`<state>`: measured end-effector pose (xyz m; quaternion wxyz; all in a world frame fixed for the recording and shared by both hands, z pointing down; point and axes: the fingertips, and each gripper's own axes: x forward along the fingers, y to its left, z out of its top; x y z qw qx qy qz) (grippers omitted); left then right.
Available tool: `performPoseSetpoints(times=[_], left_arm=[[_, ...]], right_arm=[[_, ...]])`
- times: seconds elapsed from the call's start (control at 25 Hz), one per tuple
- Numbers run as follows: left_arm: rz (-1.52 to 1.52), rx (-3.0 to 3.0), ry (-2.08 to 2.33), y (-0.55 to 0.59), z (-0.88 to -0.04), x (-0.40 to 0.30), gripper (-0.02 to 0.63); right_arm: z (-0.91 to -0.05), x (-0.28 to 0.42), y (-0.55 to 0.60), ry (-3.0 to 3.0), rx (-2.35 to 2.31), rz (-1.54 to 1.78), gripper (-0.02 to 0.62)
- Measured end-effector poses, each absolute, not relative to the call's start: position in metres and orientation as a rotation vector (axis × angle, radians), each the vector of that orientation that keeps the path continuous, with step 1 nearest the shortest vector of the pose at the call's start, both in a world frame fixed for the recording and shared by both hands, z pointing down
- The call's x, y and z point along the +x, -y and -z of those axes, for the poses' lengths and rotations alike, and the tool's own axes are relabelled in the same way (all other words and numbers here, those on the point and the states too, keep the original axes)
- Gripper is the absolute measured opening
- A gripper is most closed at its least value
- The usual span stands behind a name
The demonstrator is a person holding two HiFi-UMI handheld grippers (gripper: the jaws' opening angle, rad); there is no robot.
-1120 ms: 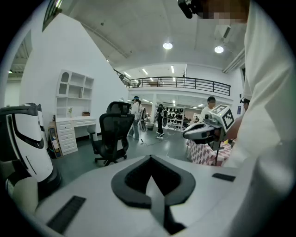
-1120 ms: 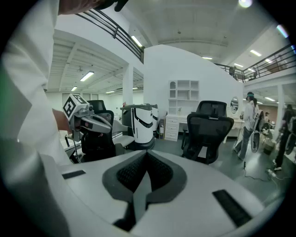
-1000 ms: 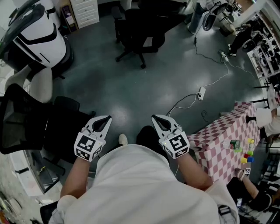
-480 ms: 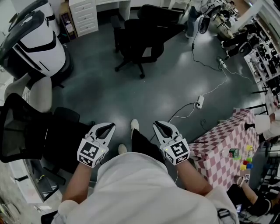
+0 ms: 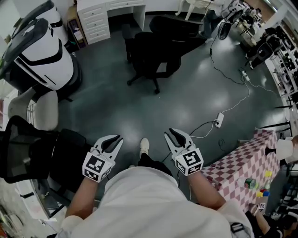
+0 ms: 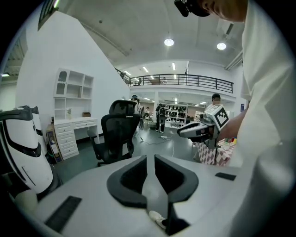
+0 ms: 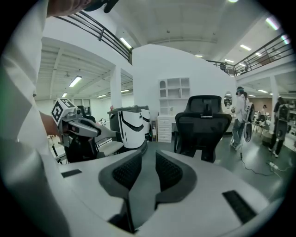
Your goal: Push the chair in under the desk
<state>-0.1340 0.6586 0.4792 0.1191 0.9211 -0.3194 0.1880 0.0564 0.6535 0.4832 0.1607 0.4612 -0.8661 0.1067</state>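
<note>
While opening slightly, both empty, the left gripper [image 5: 117, 138] and right gripper [image 5: 170, 133] are hovering far from the upper-centre office chair [image 5: 153, 56]. Reaching its backrest is probably coming next.

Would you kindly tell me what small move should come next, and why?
Probably step forward toward the black chair: it stands out from the white desk, and the left gripper and right gripper, fingers opening with nothing between them, are far short of its backrest.

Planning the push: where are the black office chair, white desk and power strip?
black office chair [image 6: 118, 131], left gripper view, on its backrest.
white desk [image 5: 94, 18], head view, on its drawer fronts.
power strip [image 5: 219, 122], head view, on its white body.
</note>
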Motion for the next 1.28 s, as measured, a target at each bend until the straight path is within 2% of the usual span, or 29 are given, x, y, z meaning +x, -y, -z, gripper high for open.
performPoseSetpoints(times=[0.68,1.28], left_arm=[[-0.551,2.7,0.99,-0.5,-0.466,-0.057,0.055],[-0.529,2.73,0.889,-0.391,-0.475,-0.066,0.071]], right_arm=[[-0.486,0.127,-0.49,2.496,1.291,-0.291,0.075],[-0.494,0.126,-0.393,2.413,1.422,-0.355,0.091]])
